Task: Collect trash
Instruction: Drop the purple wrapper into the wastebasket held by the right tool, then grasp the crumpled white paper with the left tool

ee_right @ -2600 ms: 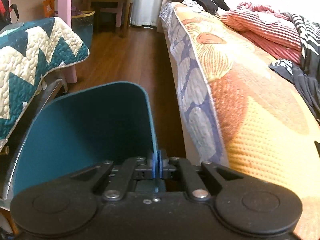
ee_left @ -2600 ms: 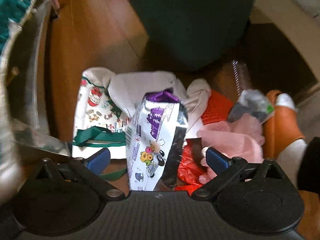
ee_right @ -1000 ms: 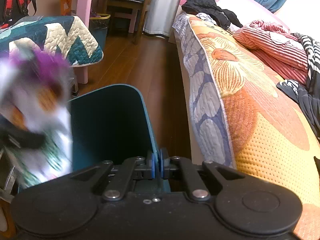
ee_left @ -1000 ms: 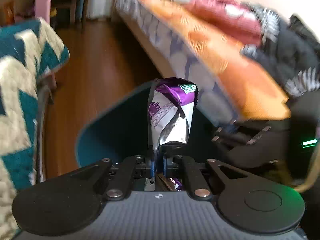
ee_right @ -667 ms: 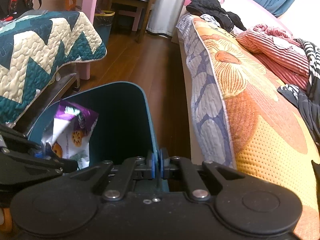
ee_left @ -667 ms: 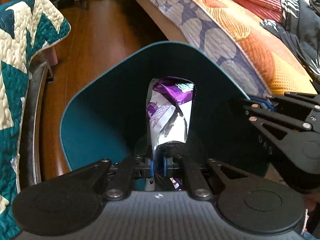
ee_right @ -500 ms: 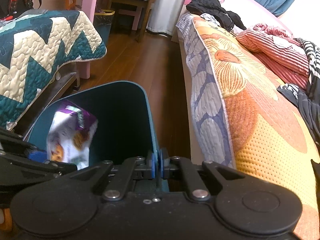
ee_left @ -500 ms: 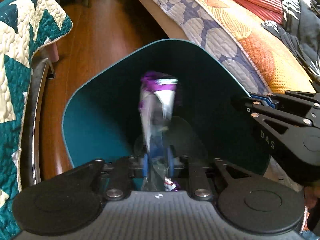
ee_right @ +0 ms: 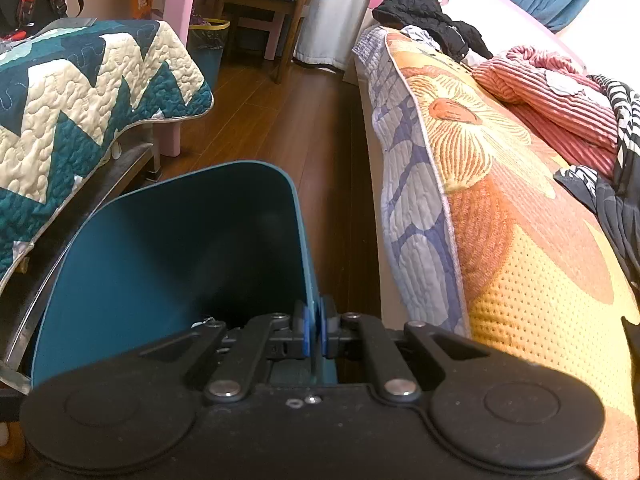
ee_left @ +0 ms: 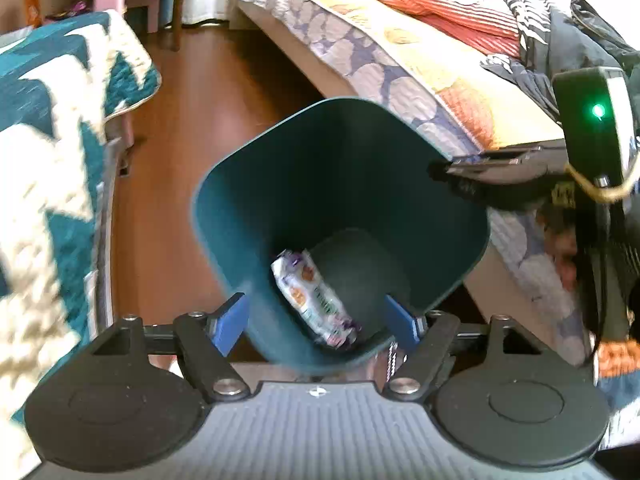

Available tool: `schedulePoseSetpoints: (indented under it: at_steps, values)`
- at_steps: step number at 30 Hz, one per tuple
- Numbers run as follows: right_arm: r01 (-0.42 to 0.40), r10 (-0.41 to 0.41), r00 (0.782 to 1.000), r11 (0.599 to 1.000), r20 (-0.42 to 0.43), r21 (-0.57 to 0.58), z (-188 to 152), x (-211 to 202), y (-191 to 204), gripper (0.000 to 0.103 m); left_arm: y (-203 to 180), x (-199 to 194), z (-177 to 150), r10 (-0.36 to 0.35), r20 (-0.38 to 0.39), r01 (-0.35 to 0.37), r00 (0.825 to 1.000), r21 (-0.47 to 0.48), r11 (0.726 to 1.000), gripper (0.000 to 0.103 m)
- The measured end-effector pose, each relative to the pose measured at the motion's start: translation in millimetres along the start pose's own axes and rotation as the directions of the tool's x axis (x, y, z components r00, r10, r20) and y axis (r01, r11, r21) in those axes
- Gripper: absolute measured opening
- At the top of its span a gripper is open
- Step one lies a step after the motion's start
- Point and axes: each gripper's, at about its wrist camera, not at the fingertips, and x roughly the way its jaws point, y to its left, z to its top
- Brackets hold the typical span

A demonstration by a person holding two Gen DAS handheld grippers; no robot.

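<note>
A purple-and-white snack wrapper (ee_left: pixel 316 296) lies at the bottom of a teal bin (ee_left: pixel 240 216), against its left inner wall. The left gripper (ee_left: pixel 320 320) hangs above the bin's near rim, its jaws opening wide with nothing held between them; the blue pads (ee_left: pixel 230 322) straddle the bin's lower edge without pressing it. The right gripper (ee_right: pixel 315 334) has its jaws clamped on the bin's right wall (ee_right: pixel 306 264), holding it. The bin stands over a wooden floor (ee_right: pixel 280 120), between a bed (ee_right: pixel 500 200) with an orange floral cover and a zigzag quilt (ee_right: pixel 80 92).
</note>
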Motion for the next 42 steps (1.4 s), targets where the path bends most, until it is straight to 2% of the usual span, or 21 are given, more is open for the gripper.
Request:
schedulePoseSetpoints:
  at_steps: [3,6,10,14,20,24,28,30,32,34,35,38,42]
  values:
    - [-0.003,0.003,1.0,1.0,-0.001,0.005,-1,0,-1,0.006,14,-6,-17,0.016,-0.042,-0.017,0.999,-0.013,1.0,0.081]
    - [-0.005,0.005,1.0,1.0,-0.004,0.01,-1,-1,-3,0.006,22,0,-40,0.059,-0.093,-0.057,0.994,0.019,0.998,0.082]
    - [-0.009,0.009,1.0,1.0,-0.005,0.01,-2,-2,-5,0.006,28,30,-71,0.084,-0.203,-0.079,0.976,0.032,0.996,0.082]
    - [-0.011,0.011,1.0,1.0,-0.004,0.009,-2,-1,-5,0.006,27,73,-106,0.14,-0.297,-0.114,0.945,0.103,0.988,0.082]
    - [-0.012,0.012,1.0,1.0,-0.003,0.008,-3,-2,-6,0.006,31,134,-150,0.239,-0.363,-0.155,0.901,0.245,0.957,0.082]
    - [-0.011,0.011,1.0,1.0,0.0,0.005,-5,-4,-6,0.006,39,157,-158,0.234,-0.38,-0.15,0.895,0.237,0.96,0.082]
    - [-0.01,0.01,1.0,1.0,-0.001,0.009,-6,-4,-6,0.006,43,178,-164,0.195,-0.42,-0.116,0.887,0.206,0.972,0.081]
    - [-0.009,0.009,1.0,1.0,0.0,0.012,-6,-4,-6,0.006,42,185,-169,0.197,-0.424,-0.113,0.884,0.214,0.97,0.078]
    - [-0.007,0.007,1.0,1.0,0.0,0.016,-7,-4,-7,0.006,43,192,-173,0.192,-0.442,-0.109,0.876,0.207,0.972,0.059]
    - [-0.006,0.006,1.0,1.0,-0.002,0.018,-7,-3,-8,0.006,45,198,-176,0.195,-0.462,-0.113,0.865,0.2,0.973,0.051]
    - [-0.006,0.006,1.0,1.0,-0.003,0.019,-7,-3,-8,0.006,46,198,-177,0.196,-0.462,-0.116,0.865,0.195,0.974,0.051]
    - [-0.002,0.002,1.0,1.0,-0.004,0.017,-7,-2,-8,0.005,49,189,-176,0.18,-0.433,-0.114,0.883,0.173,0.978,0.049]
    - [-0.002,0.003,1.0,1.0,-0.007,0.028,-7,-1,-11,0.005,50,170,-168,0.188,-0.426,-0.135,0.885,0.15,0.979,0.049]
